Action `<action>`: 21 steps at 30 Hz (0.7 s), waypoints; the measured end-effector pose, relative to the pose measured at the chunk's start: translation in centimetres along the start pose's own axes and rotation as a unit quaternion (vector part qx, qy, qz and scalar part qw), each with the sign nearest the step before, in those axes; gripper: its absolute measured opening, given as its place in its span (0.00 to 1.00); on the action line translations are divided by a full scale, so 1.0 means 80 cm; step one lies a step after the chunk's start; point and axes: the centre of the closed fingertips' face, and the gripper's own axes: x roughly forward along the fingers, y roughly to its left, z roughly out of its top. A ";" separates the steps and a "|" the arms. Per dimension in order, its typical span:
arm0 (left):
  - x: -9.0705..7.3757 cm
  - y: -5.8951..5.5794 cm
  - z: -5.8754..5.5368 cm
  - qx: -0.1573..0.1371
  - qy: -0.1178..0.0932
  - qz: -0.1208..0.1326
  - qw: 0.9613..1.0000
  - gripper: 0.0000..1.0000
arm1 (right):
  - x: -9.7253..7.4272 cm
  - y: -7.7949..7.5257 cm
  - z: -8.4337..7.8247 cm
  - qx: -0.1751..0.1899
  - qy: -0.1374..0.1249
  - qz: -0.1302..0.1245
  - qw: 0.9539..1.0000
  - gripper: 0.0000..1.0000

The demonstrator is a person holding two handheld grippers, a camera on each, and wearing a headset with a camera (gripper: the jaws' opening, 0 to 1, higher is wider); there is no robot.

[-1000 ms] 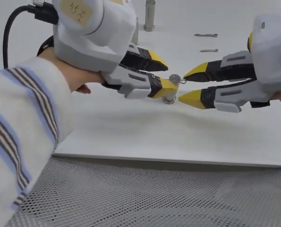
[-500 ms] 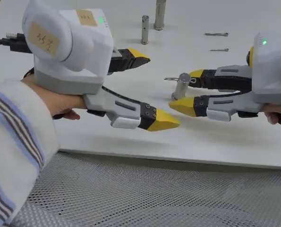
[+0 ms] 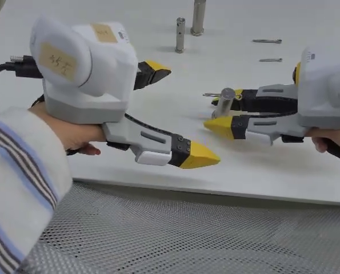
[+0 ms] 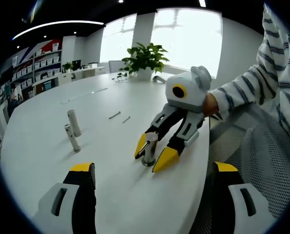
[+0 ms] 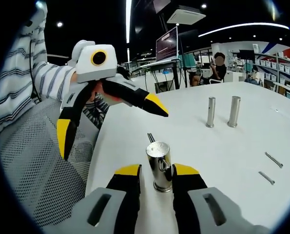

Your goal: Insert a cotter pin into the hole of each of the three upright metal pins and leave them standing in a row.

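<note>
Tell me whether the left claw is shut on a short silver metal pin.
No, the left claw stands wide open and empty; the short silver metal pin is clamped in the right claw.

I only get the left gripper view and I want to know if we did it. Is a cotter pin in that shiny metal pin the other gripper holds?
Observer: Yes. In the head view, a thin wire cotter pin sits in the short silver metal pin near its top.
Operator: Which way does it stick out?
Observer: Its free end points away from the right gripper, toward your left gripper.
Operator: What hangs off the back of mine?
Observer: A black cable plugs in there.
</note>
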 end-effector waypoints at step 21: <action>0.000 0.009 -0.008 -0.008 0.012 0.008 1.000 0.99 | 0.005 0.000 0.017 -0.050 0.008 -0.013 0.999 0.08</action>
